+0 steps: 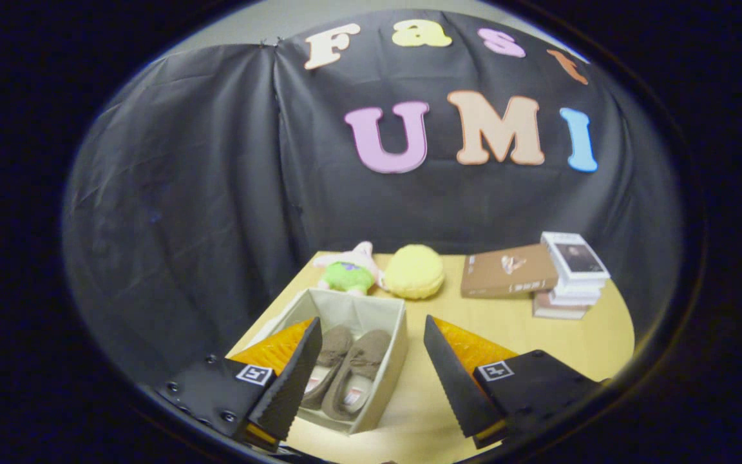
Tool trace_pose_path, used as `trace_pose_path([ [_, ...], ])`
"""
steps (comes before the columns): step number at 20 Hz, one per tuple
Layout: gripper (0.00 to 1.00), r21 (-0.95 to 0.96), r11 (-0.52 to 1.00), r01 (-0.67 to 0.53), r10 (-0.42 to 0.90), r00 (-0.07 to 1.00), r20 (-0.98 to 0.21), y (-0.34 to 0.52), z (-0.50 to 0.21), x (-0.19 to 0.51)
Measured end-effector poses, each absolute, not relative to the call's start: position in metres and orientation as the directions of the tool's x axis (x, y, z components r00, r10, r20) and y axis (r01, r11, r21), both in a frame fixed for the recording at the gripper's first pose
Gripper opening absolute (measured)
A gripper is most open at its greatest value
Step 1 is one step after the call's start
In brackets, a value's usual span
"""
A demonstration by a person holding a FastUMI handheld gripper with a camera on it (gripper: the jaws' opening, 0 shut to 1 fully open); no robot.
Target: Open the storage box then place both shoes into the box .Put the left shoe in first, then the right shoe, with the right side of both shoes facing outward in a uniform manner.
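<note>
Brown suede slippers [344, 370] lie paired in the open beige fabric box [389, 361]; jaws apart, empty. Risk: box nudged on withdrawal.

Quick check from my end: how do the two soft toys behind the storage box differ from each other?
The green plush toy is green with pale pink parts and an irregular shape; the yellow plush cushion is plain yellow, round and looks bigger. The green one lies straight behind the storage box; the yellow one sits further toward the books. Both rest on the table beyond the open gripper.

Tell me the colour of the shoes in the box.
Brown, with pale insoles; the shoes show in the gripper view, between the open jaws.
</note>
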State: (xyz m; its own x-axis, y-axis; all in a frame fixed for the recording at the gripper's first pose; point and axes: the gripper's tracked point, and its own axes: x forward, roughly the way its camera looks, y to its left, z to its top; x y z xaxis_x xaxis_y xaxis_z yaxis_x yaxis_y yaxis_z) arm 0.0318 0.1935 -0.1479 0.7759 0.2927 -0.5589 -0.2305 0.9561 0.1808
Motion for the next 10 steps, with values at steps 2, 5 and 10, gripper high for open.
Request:
trace_pose_path([
  [2, 0.99, 0.160, 0.963, -0.215, 0.267, 0.820, -0.506, 0.165, -0.128, 0.035],
  [5, 0.99, 0.121, 0.975, -0.187, 0.221, 0.878, -0.425, 0.118, -0.101, 0.038],
  [10, 0.99, 0.052, 0.992, -0.119, 0.129, 0.943, -0.308, 0.046, -0.062, 0.025],
])
